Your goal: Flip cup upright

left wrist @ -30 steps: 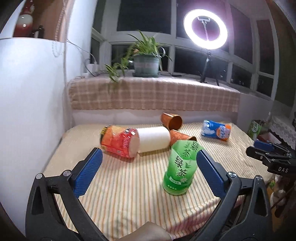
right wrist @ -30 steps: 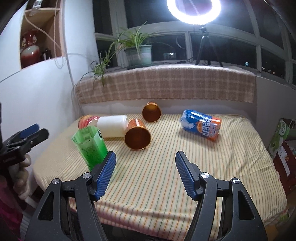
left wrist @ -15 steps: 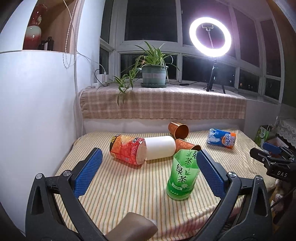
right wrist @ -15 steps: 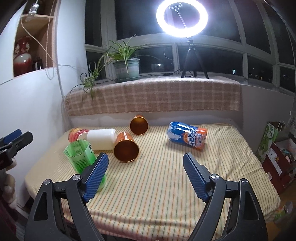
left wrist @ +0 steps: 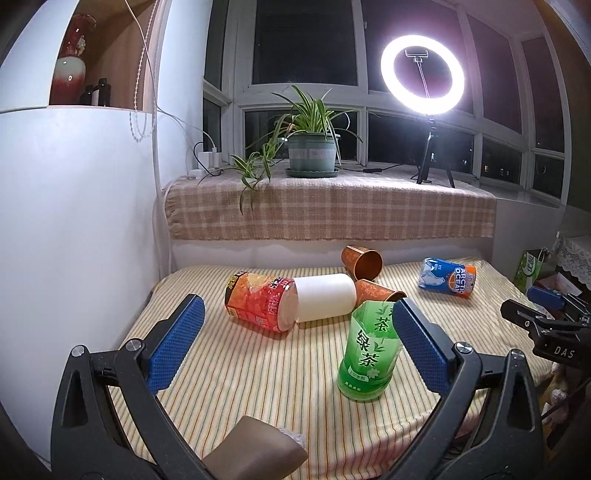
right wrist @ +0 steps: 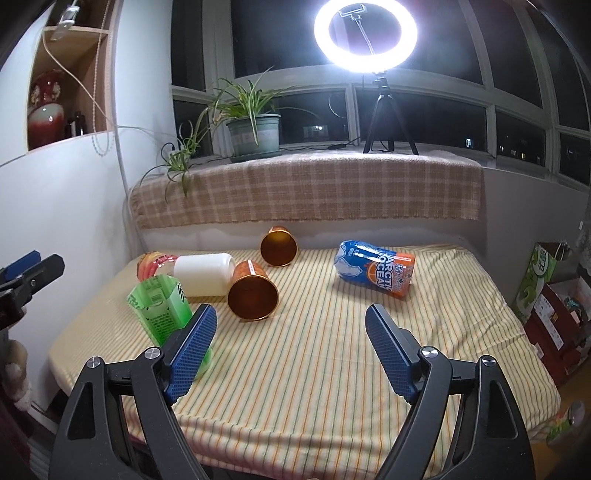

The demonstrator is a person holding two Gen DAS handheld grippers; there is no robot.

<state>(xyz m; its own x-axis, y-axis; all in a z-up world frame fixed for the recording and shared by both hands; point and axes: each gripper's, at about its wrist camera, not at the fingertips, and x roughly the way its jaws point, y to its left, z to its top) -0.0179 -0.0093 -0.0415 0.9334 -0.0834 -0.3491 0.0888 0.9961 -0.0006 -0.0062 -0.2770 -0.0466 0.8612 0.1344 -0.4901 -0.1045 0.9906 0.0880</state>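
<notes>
A green cut-bottle cup (left wrist: 369, 354) stands upright near the front edge of the striped table (left wrist: 258, 373); it also shows in the right wrist view (right wrist: 159, 310). Lying on their sides are a red-orange cup (left wrist: 258, 304), a white cup (left wrist: 323, 297), two copper cups (right wrist: 253, 295) (right wrist: 279, 246) and a blue Arctic Ocean cup (right wrist: 375, 267). My left gripper (left wrist: 295, 325) is open and empty, held back over the front edge. My right gripper (right wrist: 291, 334) is open and empty, also back from the cups.
A white wall (left wrist: 74, 221) borders the table's left side. Behind the table is a checked-cloth ledge (right wrist: 306, 190) with a potted plant (right wrist: 253, 129) and a ring light (right wrist: 365, 33). Boxes (right wrist: 543, 295) stand on the floor at the right.
Both grippers have pulled back and up from the table, so the cups look smaller and farther. The green cup stays upright where it stood. Both grippers stay open.
</notes>
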